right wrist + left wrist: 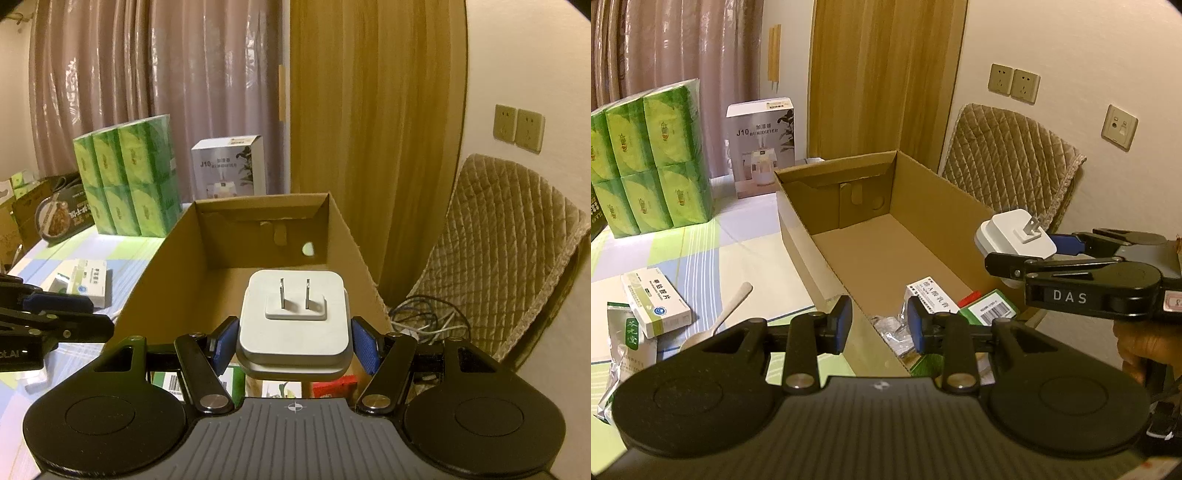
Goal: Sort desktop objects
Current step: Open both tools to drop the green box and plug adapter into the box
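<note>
A white charger plug [293, 325] with two metal prongs facing up is clamped between the blue pads of my right gripper [293, 343], held over the near end of an open cardboard box [177, 266]. In the left wrist view the same plug [1015, 236] and right gripper [1019, 254] hang at the box's right wall [934, 206]. My left gripper [879, 325] hovers at the box's near left wall, jaws narrowly apart with nothing between them. A white medicine carton [931, 295], a green barcoded box [990, 310] and blister packs [890, 328] lie in the box.
On the striped tablecloth left of the box lie a medicine box [655, 302], a pale spoon [731, 310] and a green-white pouch [628, 347]. A green tissue pack [653, 158] and humidifier box [761, 147] stand behind. A quilted chair [1008, 162] and cables [424, 317] are on the right.
</note>
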A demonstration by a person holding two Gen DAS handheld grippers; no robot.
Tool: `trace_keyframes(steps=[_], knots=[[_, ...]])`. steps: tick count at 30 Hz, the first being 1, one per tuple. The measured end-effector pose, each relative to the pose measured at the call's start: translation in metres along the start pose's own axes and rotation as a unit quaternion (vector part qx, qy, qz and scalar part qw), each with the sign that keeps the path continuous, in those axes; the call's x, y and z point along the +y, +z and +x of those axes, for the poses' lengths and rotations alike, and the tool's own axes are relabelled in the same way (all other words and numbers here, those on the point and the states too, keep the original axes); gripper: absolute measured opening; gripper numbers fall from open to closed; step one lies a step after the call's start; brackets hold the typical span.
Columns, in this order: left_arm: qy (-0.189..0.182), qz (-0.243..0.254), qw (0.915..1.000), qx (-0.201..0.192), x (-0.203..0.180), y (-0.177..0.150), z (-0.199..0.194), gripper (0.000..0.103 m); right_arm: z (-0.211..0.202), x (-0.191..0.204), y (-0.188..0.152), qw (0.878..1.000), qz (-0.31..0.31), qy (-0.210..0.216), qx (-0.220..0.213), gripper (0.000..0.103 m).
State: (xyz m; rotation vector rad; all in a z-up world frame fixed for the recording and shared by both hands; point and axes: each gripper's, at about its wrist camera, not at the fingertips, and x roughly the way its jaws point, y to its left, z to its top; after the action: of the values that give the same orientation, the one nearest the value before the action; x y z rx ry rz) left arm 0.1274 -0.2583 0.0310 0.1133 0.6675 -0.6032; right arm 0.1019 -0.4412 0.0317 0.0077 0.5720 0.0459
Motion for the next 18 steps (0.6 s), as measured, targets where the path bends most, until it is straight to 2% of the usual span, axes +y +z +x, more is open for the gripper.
trace_keyframes(steps=[4, 8, 18], knots=[[0.000, -0.003, 1.0000, 0.001, 0.002, -0.002, 0.000, 0.028, 0.002, -0.001, 0.000, 1.000, 0.003, 0.005, -0.001, 0.062], [0.002, -0.008, 1.0000, 0.002, 0.005, -0.003, 0.000, 0.028, 0.001, -0.001, 0.002, 1.000, 0.007, 0.003, -0.008, 0.069], [0.009, -0.022, 0.9997, 0.001, 0.016, -0.011, -0.008, 0.032, -0.017, -0.001, -0.003, 1.000, 0.021, 0.002, -0.016, 0.070]])
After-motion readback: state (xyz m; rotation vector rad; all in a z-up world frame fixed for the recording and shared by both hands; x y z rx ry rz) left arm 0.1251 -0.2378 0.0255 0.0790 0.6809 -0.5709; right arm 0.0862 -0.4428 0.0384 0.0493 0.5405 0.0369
